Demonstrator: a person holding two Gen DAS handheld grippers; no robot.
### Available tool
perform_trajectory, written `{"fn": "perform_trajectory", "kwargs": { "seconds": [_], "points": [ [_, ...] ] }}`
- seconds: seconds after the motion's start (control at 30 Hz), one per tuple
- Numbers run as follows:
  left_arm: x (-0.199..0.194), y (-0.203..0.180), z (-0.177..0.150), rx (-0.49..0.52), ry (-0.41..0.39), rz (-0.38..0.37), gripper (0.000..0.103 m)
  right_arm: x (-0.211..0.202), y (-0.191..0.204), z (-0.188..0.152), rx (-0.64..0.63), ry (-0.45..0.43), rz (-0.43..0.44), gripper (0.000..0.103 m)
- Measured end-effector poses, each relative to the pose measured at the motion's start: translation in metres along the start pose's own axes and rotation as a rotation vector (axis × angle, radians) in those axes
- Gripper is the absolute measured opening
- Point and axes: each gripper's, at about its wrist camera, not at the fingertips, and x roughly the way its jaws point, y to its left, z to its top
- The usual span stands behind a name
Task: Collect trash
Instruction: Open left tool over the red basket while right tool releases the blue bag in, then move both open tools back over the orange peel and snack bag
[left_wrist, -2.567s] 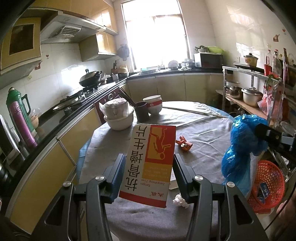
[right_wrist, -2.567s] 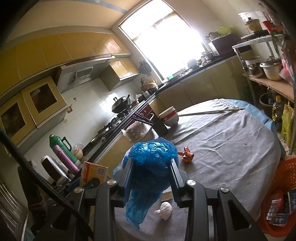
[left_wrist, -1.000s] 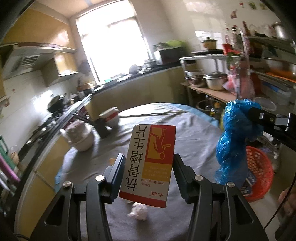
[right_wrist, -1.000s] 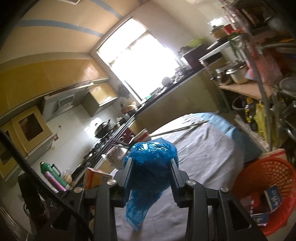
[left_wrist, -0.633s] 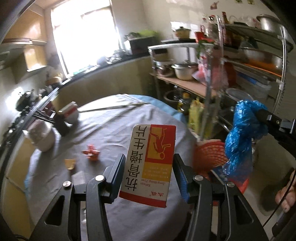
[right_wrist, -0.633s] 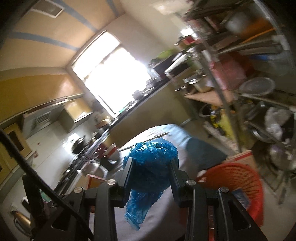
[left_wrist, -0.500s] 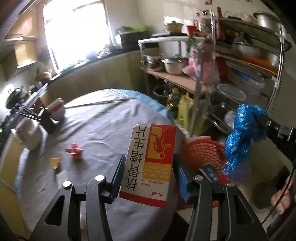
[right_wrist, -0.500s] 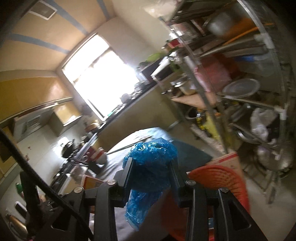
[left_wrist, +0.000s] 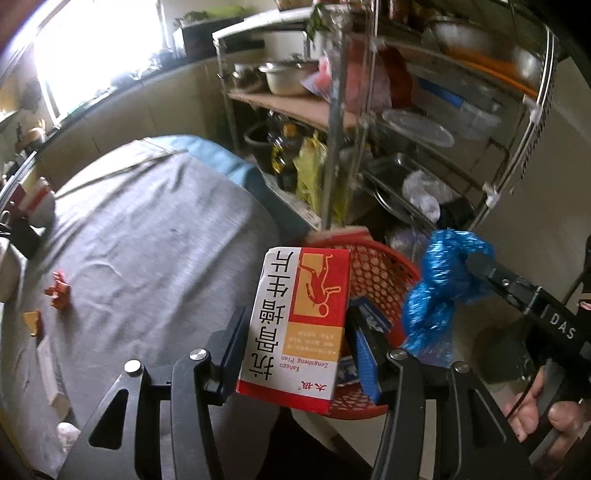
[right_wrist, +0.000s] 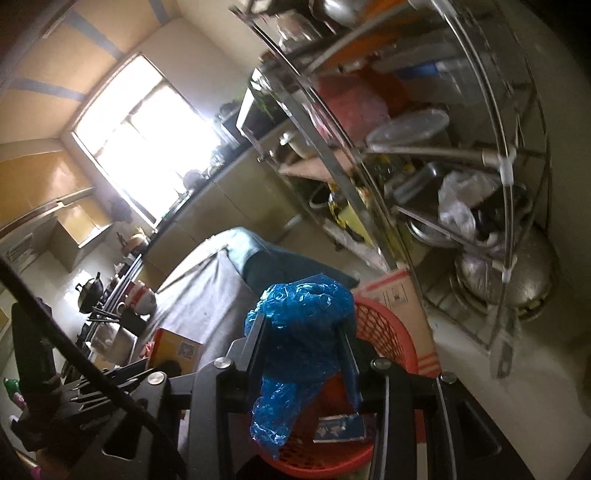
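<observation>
Left wrist view: left gripper (left_wrist: 297, 334) clamped on white-and-red box (left_wrist: 295, 325), held above red basket (left_wrist: 384, 273).

Right wrist view: right gripper (right_wrist: 303, 349), jaws just easing apart, pinching blue plastic bag (right_wrist: 299, 332) over the basket (right_wrist: 384, 332).

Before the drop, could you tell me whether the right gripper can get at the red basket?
Probably yes: the right gripper, shut on the blue bag, hangs above the red basket with nothing between.
</observation>
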Motion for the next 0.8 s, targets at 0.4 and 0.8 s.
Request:
{"fn": "perform_trajectory", "kwargs": {
  "seconds": [0.4, 0.8],
  "points": [
    [-0.017, 0.015, -0.020, 0.000, 0.011, 0.005, 0.062, -0.002, -0.007, 0.001, 0.058, -0.006, -0.010, 0.066],
    [-0.108, 0.151, -0.111, -0.243, -0.093, 0.211, 0.069, 0.006, 0.081, -0.007, -0.098, 0.048, 0.077, 0.066]
  ]
}}
